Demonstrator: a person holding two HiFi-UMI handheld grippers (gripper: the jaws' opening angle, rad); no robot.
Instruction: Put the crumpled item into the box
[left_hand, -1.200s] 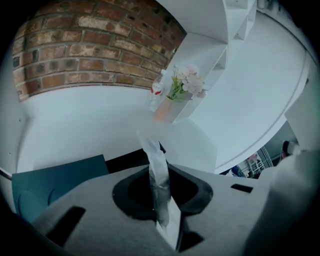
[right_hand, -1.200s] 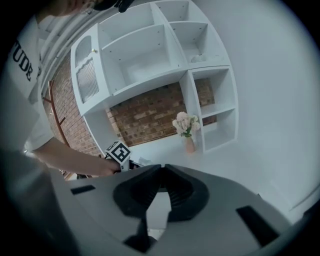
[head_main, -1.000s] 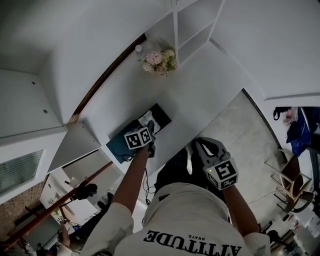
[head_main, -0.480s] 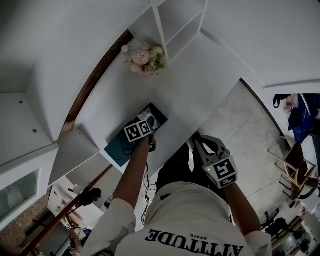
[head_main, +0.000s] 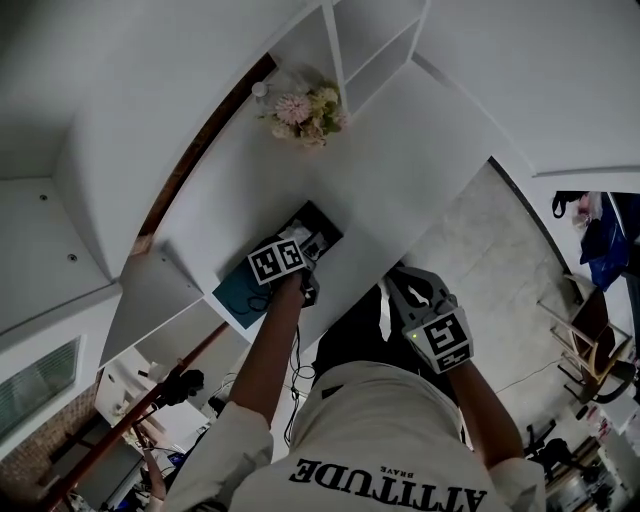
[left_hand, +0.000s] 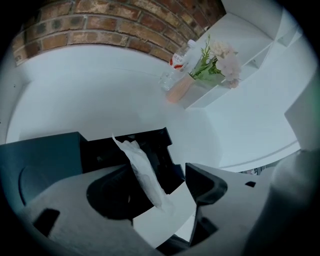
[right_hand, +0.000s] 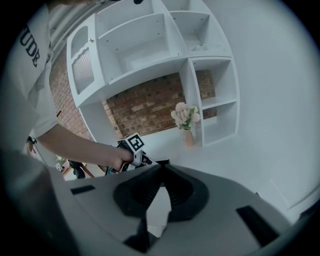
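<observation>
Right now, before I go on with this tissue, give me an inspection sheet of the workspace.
Surface: white counter, plain.
Job's things: dark box on the counter, its inside showing. The crumpled tissue is between the left jaws, over the box.
Clutter: vase of flowers and plastic bottle at the back, by the shelves.
Grippers: left gripper has its jaws apart. They have just been opening and are not pressing on the tissue. Right gripper has its jaws together with nothing between, held off the counter.
Cables: black cable hanging below the counter edge, beside the left arm.
Surroundings: white shelf unit, brick wall.
</observation>
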